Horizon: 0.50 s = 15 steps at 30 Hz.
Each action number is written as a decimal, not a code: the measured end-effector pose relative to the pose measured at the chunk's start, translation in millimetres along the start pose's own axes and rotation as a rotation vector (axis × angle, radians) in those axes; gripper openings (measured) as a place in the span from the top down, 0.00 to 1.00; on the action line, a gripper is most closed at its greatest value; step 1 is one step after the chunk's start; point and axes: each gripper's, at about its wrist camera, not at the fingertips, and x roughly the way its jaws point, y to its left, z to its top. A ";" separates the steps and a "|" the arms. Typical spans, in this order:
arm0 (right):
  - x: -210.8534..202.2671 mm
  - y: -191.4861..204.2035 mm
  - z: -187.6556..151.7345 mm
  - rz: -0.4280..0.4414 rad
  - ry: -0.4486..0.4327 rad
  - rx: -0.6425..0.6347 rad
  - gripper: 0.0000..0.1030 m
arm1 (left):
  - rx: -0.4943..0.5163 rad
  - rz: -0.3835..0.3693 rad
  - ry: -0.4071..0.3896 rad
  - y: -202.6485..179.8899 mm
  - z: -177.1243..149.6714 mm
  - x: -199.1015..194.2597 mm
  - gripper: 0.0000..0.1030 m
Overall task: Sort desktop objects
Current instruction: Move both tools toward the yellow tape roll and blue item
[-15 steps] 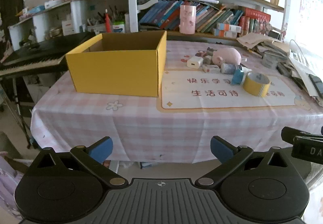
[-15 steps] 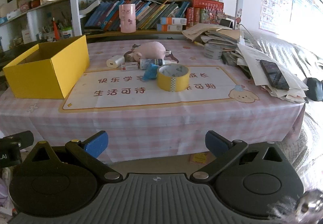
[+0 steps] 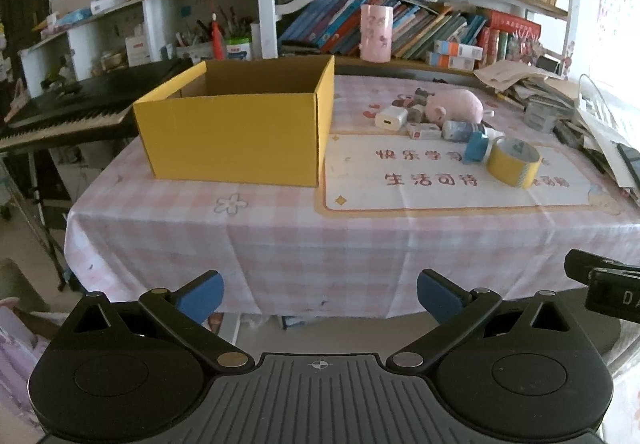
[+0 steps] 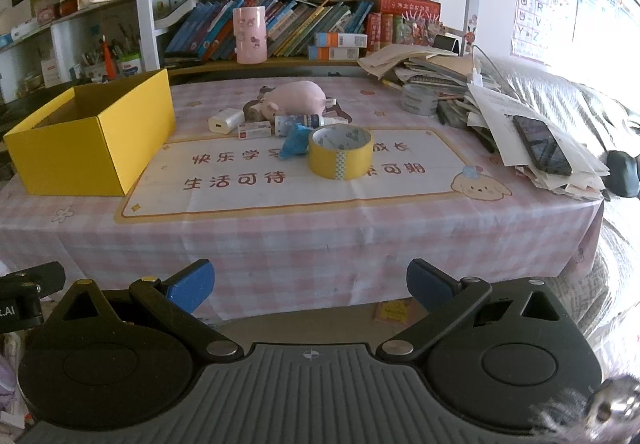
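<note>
An open yellow cardboard box (image 3: 240, 132) (image 4: 96, 148) stands on the left of the pink checked table. To its right lies a cluster: a yellow tape roll (image 3: 514, 161) (image 4: 340, 152), a pink plush pig (image 3: 458, 105) (image 4: 298, 97), a white charger (image 3: 391, 118) (image 4: 225, 121), a small white-red box (image 4: 254, 130), a bottle (image 4: 298, 121) and a blue crumpled piece (image 4: 294, 140). My left gripper (image 3: 320, 294) and right gripper (image 4: 307, 284) are both open and empty, held in front of the table's near edge, well short of the objects.
A printed mat (image 4: 280, 180) covers the table's middle. Piled papers with a phone (image 4: 542, 144) and a grey tape roll (image 4: 420, 100) sit at the right. Bookshelves (image 4: 304, 28) stand behind; a keyboard piano (image 3: 60, 116) is at the left.
Both views sit slightly closer to the table than before. Both grippers stay open and empty; nothing on the table has moved.
</note>
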 end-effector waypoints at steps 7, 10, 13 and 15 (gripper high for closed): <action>0.1 0.5 0.9 -0.001 0.001 0.001 0.00 | 0.001 0.000 0.003 -0.2 -0.8 0.3 0.00; 0.4 -1.7 -0.1 -0.004 0.003 0.006 0.00 | -0.001 -0.004 0.001 -0.2 -1.1 0.1 0.00; 1.0 -3.3 -1.5 -0.009 0.001 0.006 0.00 | -0.006 -0.011 -0.005 -0.5 -0.8 0.3 0.00; 0.6 -3.7 -1.9 -0.011 0.001 0.007 0.00 | -0.005 -0.016 -0.005 -1.4 -0.1 0.9 0.00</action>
